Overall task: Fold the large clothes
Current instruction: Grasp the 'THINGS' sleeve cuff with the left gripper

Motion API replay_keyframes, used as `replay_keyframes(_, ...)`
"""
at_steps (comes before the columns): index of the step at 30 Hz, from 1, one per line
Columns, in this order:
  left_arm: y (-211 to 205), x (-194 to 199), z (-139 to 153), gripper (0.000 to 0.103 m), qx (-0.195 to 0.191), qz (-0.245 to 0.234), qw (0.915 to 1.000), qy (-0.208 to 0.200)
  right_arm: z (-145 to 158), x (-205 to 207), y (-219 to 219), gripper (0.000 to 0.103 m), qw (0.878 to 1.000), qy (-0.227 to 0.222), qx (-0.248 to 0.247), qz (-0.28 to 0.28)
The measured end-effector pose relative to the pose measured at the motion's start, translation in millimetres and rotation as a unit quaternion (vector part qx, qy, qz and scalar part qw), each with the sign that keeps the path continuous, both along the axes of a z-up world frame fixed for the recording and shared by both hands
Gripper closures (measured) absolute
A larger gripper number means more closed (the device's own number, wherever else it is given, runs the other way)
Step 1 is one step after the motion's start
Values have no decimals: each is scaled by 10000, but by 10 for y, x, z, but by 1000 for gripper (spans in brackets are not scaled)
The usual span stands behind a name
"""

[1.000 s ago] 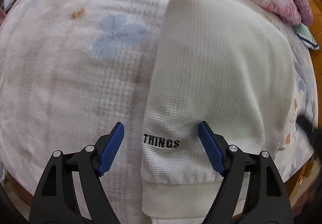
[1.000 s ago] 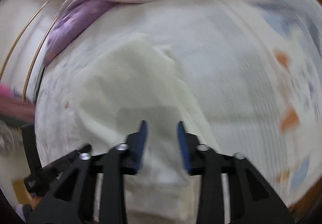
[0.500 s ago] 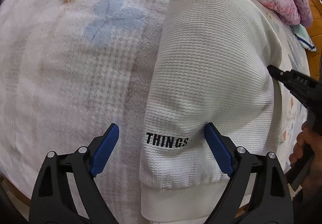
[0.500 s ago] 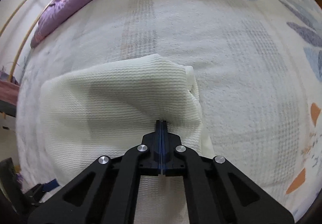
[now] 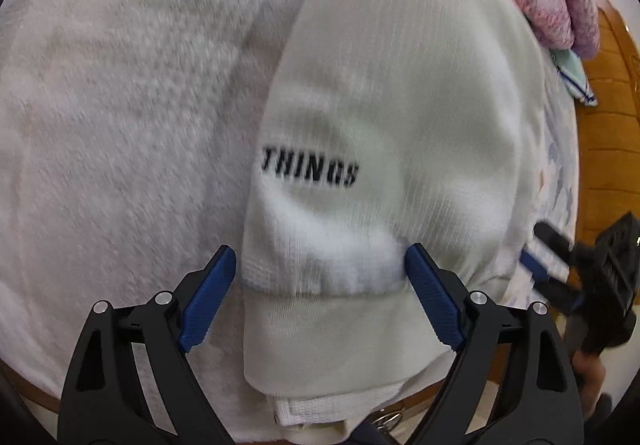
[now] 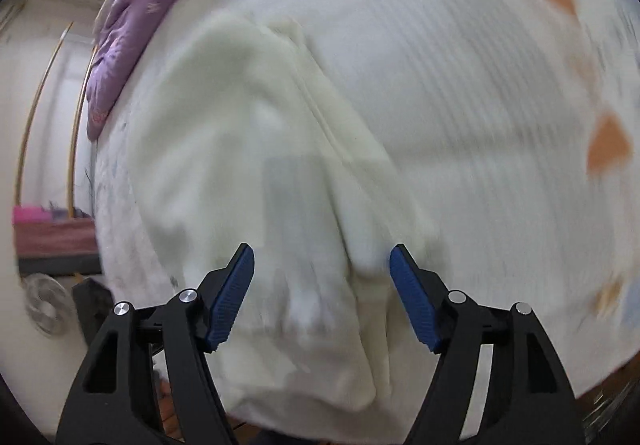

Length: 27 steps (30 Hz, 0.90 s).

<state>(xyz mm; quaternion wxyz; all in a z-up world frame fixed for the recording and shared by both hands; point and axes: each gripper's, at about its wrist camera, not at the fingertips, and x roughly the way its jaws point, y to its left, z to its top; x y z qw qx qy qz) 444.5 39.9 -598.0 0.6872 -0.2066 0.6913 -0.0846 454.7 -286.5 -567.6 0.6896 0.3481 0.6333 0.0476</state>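
Your left gripper (image 5: pixel 320 285) points steeply down at the bed, jaws spread wide. To its left lies only the white textured bedspread with faint blue and orange shapes (image 5: pixel 120 105). Between the blue pads sits the hem end of the folded cream waffle-knit sweater with black "THINGS" lettering (image 5: pixel 400 85); its left edge lies just inside the left pad, and the right pad looks to touch the knit, though no pinch shows. The ribbed hem band runs under the gripper towards you. Ahead and to the right, a pink and purple floral quilt (image 5: pixel 560 5) is bunched at the far side of the bed.

Your right gripper (image 6: pixel 322 293) appears at the right edge of the left wrist view, beside the sweater's right side. Its jaws have just been opening and now stand apart over a raised lengthwise fold of the sweater (image 6: pixel 260 165), pads not pressing it. The view is blurred. The bedspread (image 6: pixel 500 105) extends to its right.
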Motion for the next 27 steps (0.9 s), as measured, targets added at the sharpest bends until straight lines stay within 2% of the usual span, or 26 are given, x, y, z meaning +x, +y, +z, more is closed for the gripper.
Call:
replay_keyframes(2, 4, -26, -45, 15, -21, 70, 10000, 19, -177, -167, 12, 35, 9990, 352, 239, -141)
replay_keyframes(4, 5, -48, -51, 14, -47, 89, 9999, 44, -309, -314, 45, 35, 9965, 522, 592, -264)
replay_keyframes(7, -18, -48, -63, 14, 41, -4, 10000, 29, -399, -430, 55, 32, 9912, 399, 1103, -608)
replay_keyframes(12, -168, 142, -33, 14, 117, -36, 9999, 35, -461, -402, 40, 31, 9867, 189, 1430, -745)
replay_keyframes(15, -203, 157, -34, 14, 130, 45, 9999, 63, -506, -318, 62, 31, 9871, 169, 1455, -649)
replay_keyframes(19, -243, 163, -50, 14, 115, 138, 9998, 91, -577, -253, -1, 30, 9827, 213, 1572, -955)
replay_keyframes(20, -258, 138, -56, 14, 105, 144, 9998, 88, -548, -264, 0, 33, 9836, 203, 1491, -993)
replay_keyframes(24, -237, 64, -90, 14, 19, 141, 9998, 117, -336, -311, 52, 32, 9882, 293, 790, -1282)
replay_keyframes(27, -189, 45, -111, 14, -89, 180, 9996, 187, -386, -249, 122, 27, 9890, 309, 759, -1231)
